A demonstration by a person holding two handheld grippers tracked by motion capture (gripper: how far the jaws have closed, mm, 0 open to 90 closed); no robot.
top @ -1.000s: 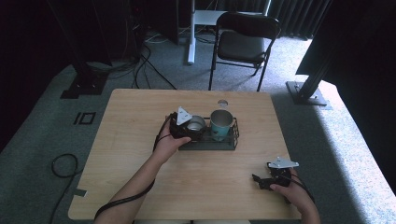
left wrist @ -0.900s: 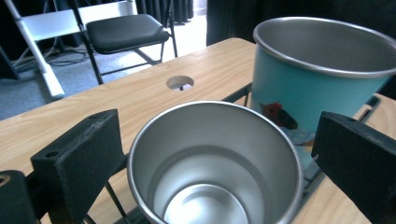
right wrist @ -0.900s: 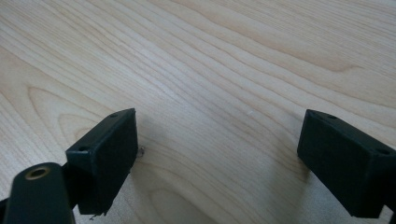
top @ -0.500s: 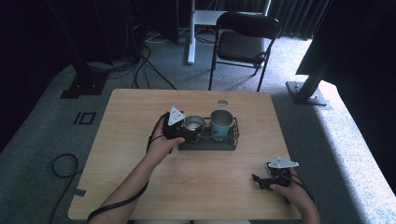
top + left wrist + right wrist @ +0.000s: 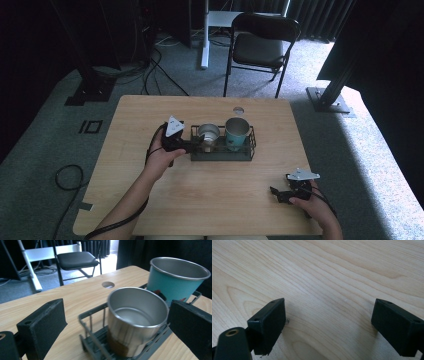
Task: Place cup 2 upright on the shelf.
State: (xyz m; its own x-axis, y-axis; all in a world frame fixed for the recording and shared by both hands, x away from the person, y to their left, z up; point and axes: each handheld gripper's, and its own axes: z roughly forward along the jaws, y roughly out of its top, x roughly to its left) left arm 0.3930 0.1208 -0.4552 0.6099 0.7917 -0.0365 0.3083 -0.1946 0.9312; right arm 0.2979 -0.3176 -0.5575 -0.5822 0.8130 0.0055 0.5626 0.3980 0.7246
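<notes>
— At the centre of the high view, what's in hand?
— A steel cup (image 5: 137, 320) stands in the wire rack (image 5: 222, 152), beside the teal cup (image 5: 237, 132). Its jaws spread wide, the left gripper (image 5: 197, 143) flanks it untouched; I'd judge the grasp and lift remain.
— Lower right?
— There the right gripper (image 5: 276, 194), also agape, rests on the wooden table (image 5: 200, 200). Grey carpet, with a folding chair (image 5: 262, 42) at upper centre.

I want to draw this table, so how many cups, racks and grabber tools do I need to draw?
Steel cup: 1
Teal cup: 1
Wire rack holding both cups: 1
Grippers: 2, the left gripper at the rack and the right gripper near the table's front edge
Total: 5
</notes>
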